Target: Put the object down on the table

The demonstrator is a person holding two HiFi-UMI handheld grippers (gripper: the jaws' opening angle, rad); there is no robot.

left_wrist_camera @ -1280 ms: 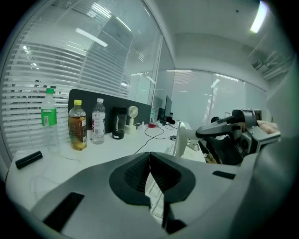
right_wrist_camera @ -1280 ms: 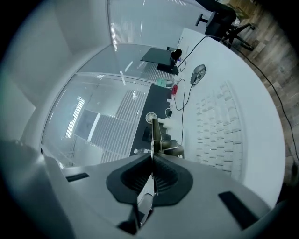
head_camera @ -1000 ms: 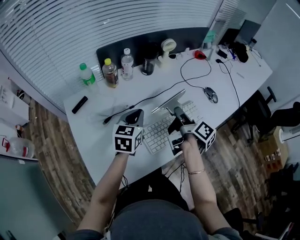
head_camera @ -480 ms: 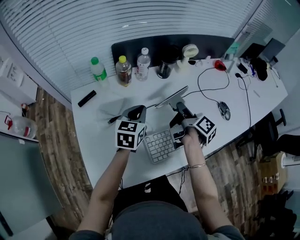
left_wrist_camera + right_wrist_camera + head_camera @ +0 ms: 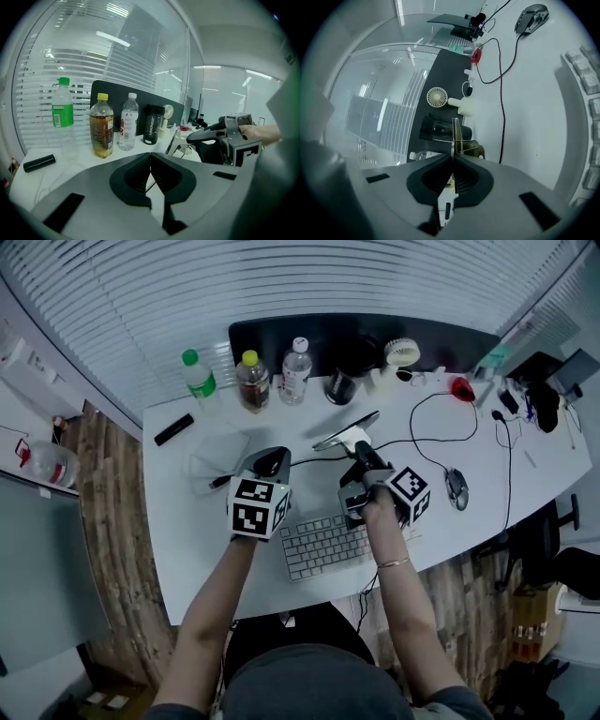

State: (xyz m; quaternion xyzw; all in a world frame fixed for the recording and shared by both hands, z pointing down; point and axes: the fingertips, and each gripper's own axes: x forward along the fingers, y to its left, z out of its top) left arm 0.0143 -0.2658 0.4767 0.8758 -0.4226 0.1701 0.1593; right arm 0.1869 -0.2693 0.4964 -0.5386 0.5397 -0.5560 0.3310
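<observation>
My right gripper point(image 5: 359, 456) is shut on a thin flat grey panel point(image 5: 346, 430), which it holds over the middle of the white table point(image 5: 187, 521). In the right gripper view the panel point(image 5: 454, 133) shows edge-on, clamped between the closed jaws of the right gripper point(image 5: 453, 161), with a white edge below them. To its left, my left gripper point(image 5: 271, 461) hovers above the table. Its jaws meet with nothing held in the left gripper view point(image 5: 150, 164), where the right gripper point(image 5: 206, 136) also shows.
A keyboard point(image 5: 323, 547) lies near the front edge, a mouse point(image 5: 457, 489) and cables to the right. Along the back stand a green bottle point(image 5: 198, 378), a tea bottle point(image 5: 251, 382), a water bottle point(image 5: 296, 360), a black cup point(image 5: 339, 387) and a small fan point(image 5: 401, 354). A black remote point(image 5: 173, 429) lies at the left.
The head view has shifted. Both grippers have moved off the keyboard toward the table's middle, the right one still gripping the panel.
</observation>
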